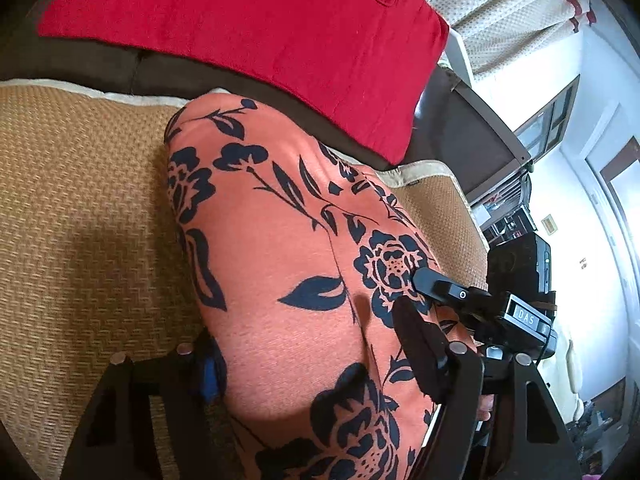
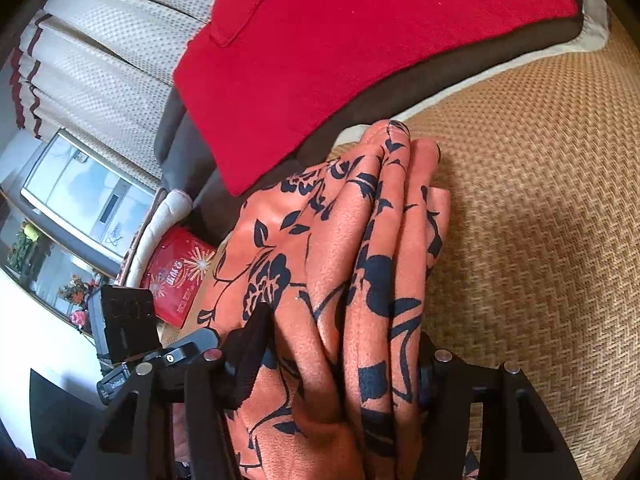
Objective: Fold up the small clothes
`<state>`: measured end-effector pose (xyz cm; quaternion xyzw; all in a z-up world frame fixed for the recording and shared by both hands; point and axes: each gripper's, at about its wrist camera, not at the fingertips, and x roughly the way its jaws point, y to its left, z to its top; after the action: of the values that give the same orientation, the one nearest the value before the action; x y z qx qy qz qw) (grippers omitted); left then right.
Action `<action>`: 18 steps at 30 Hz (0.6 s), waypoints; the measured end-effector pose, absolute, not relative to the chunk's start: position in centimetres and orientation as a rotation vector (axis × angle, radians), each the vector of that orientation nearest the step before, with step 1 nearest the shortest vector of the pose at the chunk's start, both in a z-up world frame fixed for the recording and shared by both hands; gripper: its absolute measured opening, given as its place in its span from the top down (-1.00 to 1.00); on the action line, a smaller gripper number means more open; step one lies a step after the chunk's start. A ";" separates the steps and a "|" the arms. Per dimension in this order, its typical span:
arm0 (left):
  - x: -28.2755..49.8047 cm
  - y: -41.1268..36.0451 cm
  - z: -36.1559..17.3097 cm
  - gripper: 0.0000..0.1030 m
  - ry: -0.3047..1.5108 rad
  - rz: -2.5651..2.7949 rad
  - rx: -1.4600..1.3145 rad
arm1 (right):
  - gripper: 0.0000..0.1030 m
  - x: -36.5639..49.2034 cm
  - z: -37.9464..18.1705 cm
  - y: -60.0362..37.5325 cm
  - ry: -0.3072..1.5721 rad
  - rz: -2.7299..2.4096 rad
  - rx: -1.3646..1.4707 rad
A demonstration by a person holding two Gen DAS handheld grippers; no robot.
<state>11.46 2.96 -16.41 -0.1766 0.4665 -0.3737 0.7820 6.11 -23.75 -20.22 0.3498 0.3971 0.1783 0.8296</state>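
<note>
Only the right wrist view gives us a red printed packet (image 2: 178, 276). The left one alone shows the right gripper (image 1: 404, 292) from outside. The orange floral garment (image 1: 280, 260) lies on the woven tan mat (image 1: 80, 220), below a red cushion (image 1: 260, 28). It's bunched into 3 or so ridges. Left gripper (image 1: 308, 364) and right gripper both straddle the fabric, jaws partway in; we cannot tell if the pads press.

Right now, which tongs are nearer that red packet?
Left, likely. The left tongs sit just before the red packet; the right tongs hold floral cloth farther back.
</note>
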 end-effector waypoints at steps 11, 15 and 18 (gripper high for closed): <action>11.5 6.9 -14.5 -0.22 0.924 -0.706 -0.399 | -0.08 6.0 -16.2 -18.7 0.722 0.429 0.676; 11.4 8.4 -13.8 -0.22 0.898 -0.675 -0.405 | -0.07 5.9 -15.5 -17.3 0.681 0.445 0.665; 11.2 9.1 -13.9 -0.22 0.891 -0.654 -0.399 | -0.05 6.3 -15.4 -16.5 0.668 0.455 0.671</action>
<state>11.23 9.13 -13.91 -0.1882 0.4202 -0.3083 0.8324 6.27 -16.50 -15.41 0.3205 0.3190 0.2170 0.8651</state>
